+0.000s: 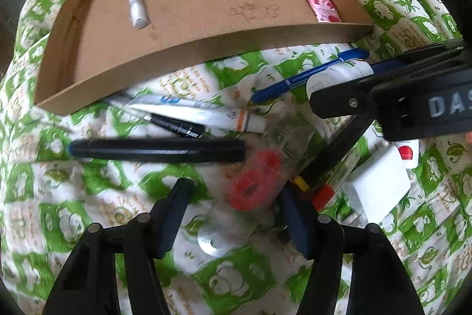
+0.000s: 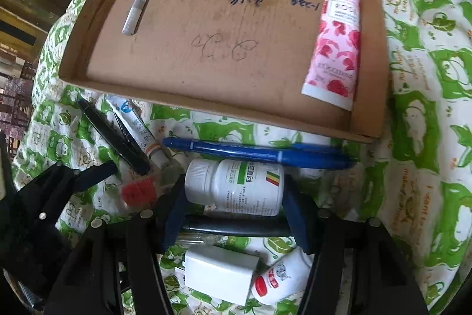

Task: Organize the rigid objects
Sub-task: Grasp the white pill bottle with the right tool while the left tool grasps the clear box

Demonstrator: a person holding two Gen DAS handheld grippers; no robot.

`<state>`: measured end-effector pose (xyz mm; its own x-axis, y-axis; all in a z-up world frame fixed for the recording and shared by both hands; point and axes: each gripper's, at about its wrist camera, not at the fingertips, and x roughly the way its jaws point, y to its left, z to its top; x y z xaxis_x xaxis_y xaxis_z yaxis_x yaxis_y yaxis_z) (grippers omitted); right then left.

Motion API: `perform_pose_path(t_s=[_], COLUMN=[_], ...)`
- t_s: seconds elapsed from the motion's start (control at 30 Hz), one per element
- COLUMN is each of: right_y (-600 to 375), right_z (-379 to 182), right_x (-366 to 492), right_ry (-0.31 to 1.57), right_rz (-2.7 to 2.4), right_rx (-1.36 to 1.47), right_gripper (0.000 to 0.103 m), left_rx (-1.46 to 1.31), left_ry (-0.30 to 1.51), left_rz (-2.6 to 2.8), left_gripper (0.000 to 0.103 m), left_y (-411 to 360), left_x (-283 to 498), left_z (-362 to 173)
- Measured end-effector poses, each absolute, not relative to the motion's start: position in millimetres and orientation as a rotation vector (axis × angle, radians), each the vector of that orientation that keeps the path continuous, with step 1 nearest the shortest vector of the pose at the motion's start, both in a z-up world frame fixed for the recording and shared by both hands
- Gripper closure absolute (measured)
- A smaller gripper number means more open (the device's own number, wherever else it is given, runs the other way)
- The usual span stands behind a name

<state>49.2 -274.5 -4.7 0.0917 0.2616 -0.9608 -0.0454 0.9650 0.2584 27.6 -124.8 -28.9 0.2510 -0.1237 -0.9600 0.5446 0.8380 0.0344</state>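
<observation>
A clear tape dispenser with red wheels (image 1: pixel 253 185) lies on the green-patterned cloth between the fingers of my left gripper (image 1: pixel 236 197). The right pad is at its edge and a gap shows at the left pad, so the jaws stand open around it. My right gripper (image 2: pixel 234 205) is shut on a white medicine bottle (image 2: pixel 236 185) lying on its side, one pad at the cap end and one at the base. The left wrist view shows that gripper (image 1: pixel 324 99) at the right. The cardboard tray (image 1: pixel 206 49) holds a slim white tube (image 1: pixel 136 0) and a pink rose tube (image 2: pixel 336 49).
Loose on the cloth in front of the tray lie a black marker (image 1: pixel 156 149), a white tube with an orange band (image 1: pixel 200 114), a blue pen (image 2: pixel 259 152), a white charger block (image 2: pixel 221 270) and a small red-capped bottle (image 2: pixel 280 276). A dark pen (image 2: pixel 230 229) lies under the medicine bottle.
</observation>
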Motion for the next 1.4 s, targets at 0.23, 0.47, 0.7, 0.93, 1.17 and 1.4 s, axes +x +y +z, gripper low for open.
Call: perform_pose_path(t_s=[0.23,0.47,0.7,0.93,1.17,1.4], right_y=[-294,-304,-292,-274,-266,-273], right_z=[12,19,2,-11,-13,-5], right_x=[53,51,55,59,60,54], right_ry=[1.454,1.452,1.473,1.493,1.489,1.484], right_rz=[0.215,0.217,0.224,0.215,0.215,0.241], right_rx=[0.272,0.288,0.248,0.207,0.195,0.211], right_gripper=[0.043,0.044,0.046,0.046,0.046,0.046], left_rx=[0.268,0.206,0.226,0.221,0.183,0.094], left_ry=[1.249,1.308,1.322,1.316,1.267,1.248], left_rz=[-0.503,-0.482,-0.447,-0.435,-0.417,-0.414], left_gripper=[0.063,0.065,0.060,0.044,0.069,0.072], left_y=[-124,-100,-111,-134,-136,-121], left_x=[31,22,28,61,64,61], left_z=[-18,-12,-27,-29,-16,2])
